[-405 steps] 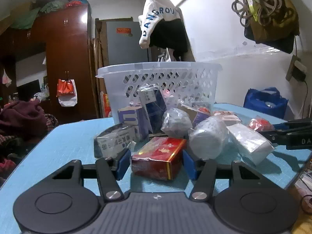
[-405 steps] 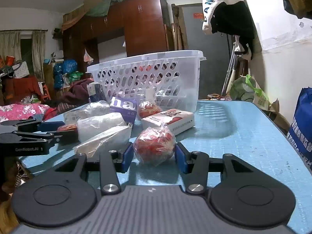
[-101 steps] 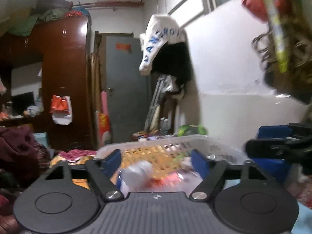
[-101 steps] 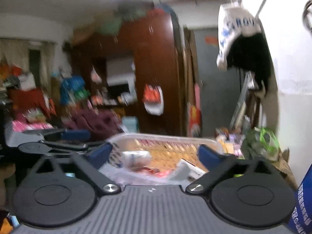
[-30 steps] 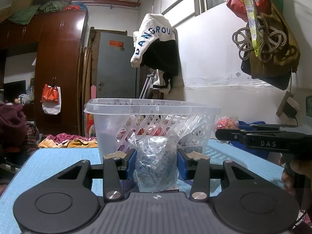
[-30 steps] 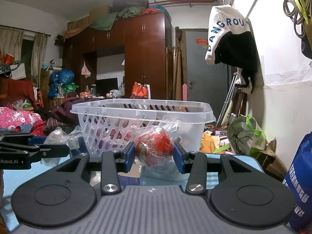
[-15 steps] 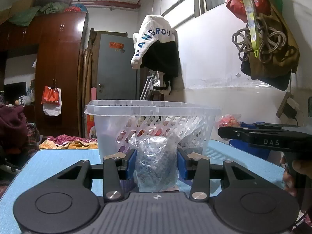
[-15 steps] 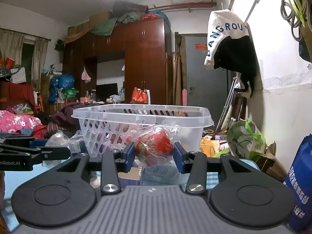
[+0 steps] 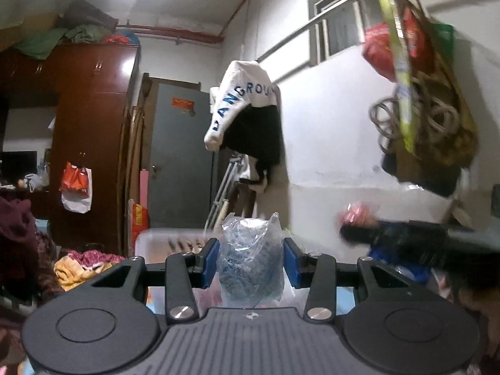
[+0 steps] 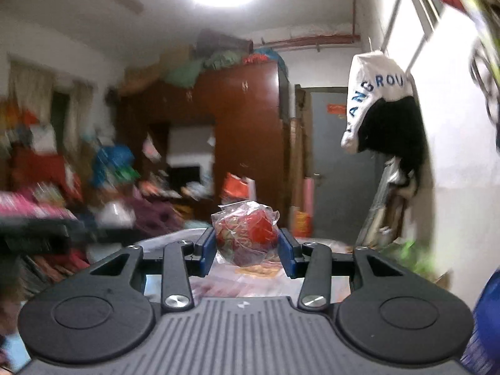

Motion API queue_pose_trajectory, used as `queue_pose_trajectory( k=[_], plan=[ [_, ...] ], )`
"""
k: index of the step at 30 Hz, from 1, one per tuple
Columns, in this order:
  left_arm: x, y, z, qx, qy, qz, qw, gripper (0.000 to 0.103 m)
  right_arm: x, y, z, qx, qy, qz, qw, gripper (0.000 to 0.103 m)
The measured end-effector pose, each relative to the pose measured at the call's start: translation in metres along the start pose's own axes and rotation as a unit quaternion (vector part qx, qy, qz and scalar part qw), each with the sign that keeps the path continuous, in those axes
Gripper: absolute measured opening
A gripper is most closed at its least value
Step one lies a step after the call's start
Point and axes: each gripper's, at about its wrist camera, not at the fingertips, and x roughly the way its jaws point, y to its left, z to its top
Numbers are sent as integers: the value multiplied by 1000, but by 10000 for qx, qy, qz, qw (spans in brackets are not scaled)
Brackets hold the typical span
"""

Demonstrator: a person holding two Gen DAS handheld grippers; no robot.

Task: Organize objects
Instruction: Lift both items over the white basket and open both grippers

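My left gripper (image 9: 250,261) is shut on a clear bag of bluish contents (image 9: 250,262), held up above the white slotted basket (image 9: 165,240), whose blurred rim shows just behind the fingers. My right gripper (image 10: 247,247) is shut on a clear bag with red contents (image 10: 247,234), raised over the same basket (image 10: 175,237). The right gripper, blurred and dark, also crosses the right side of the left wrist view (image 9: 406,243) with its red bag (image 9: 356,214). The left gripper is a dark blur at the left of the right wrist view (image 10: 47,231).
Loose packets lie in the basket below the right fingers (image 10: 250,278). A blue table (image 9: 343,297) shows under the left gripper. A jacket (image 9: 247,118) and bags (image 9: 428,118) hang on the white wall at right; a brown wardrobe (image 9: 90,143) stands behind.
Both grippers have risen with their bags still held. The basket has dropped from mid-frame to just behind the fingertips in each view.
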Motion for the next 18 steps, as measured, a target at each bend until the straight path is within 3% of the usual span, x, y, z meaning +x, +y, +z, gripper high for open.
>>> queue_pose_trajectory(
  k=[6, 8, 9, 10, 12, 15, 16, 18],
  plan=[
    [79, 20, 31, -103, 710, 304, 9970, 48, 85, -6, 20, -247, 843, -406, 9953, 47],
    [100, 26, 30, -138, 1021, 365, 9940, 64, 103, -9, 17, -265, 1065, -471, 9928, 52],
    [107, 29, 27, -162, 1137, 397, 9926, 77, 104, -10, 16, -199, 1101, -474, 9926, 63],
    [110, 31, 24, -156, 1202, 450, 9916, 79, 102, -12, 15, -101, 1093, -441, 9930, 71],
    [98, 32, 20, -110, 1080, 571, 9924, 79, 81, -12, 14, -9, 913, -310, 9953, 100],
    [58, 32, 11, -215, 726, 448, 9961, 83, 35, -10, 6, 72, 580, -31, 9983, 103],
    [43, 31, 5, -283, 634, 360, 9969, 89, 20, -10, 0, 145, 528, 97, 9985, 103],
    [22, 27, -9, -289, 601, 250, 9975, 92, 3, -6, -17, 147, 594, 277, 9977, 103]
  ],
)
